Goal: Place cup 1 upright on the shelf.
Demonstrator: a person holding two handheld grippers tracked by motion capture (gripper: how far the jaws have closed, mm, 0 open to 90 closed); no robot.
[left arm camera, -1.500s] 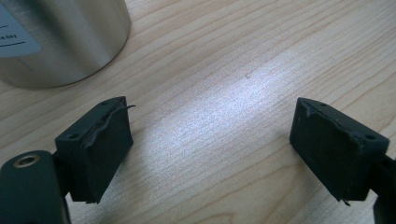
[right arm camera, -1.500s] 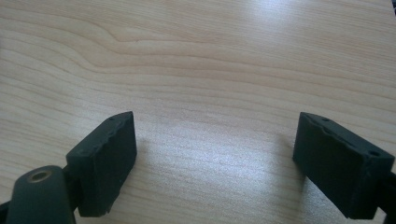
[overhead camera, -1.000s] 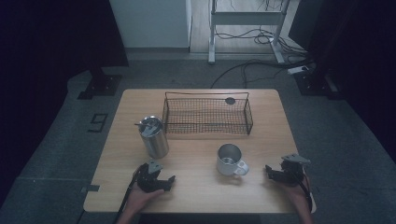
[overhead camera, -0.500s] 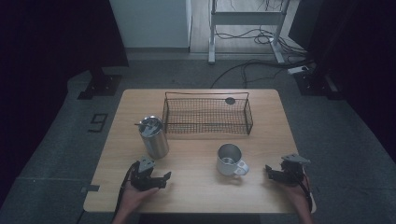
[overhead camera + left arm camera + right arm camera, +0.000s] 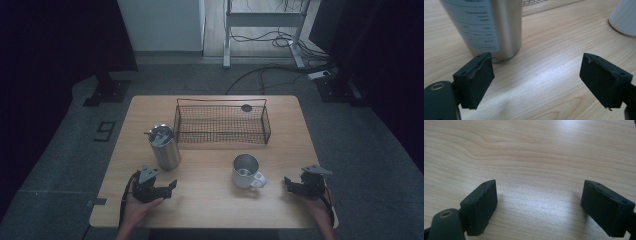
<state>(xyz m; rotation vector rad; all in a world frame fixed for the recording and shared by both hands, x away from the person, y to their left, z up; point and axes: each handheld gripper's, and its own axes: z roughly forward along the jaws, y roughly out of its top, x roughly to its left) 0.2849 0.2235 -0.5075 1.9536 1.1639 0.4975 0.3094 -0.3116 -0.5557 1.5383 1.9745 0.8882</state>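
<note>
Tumbler [image 5: 491,27] stands left on surface [image 5: 210,205], by basket [image 5: 222,122]; left gripper view reads its label. Left gripper [image 5: 536,75] wide open, empty, near it. Right gripper [image 5: 540,205] open, empty. Mug [image 5: 246,171] between them.

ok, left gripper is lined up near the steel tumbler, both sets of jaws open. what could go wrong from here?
1. The steel tumbler is tall, smooth and upright; the left gripper sits low and off to one side, so one jaw could nudge it and tip it.
2. Something rests in the tumbler's open top, too small to identify; a tip could spill it.
3. The wire basket stands close behind, so a push could drive the tumbler into it.
</note>
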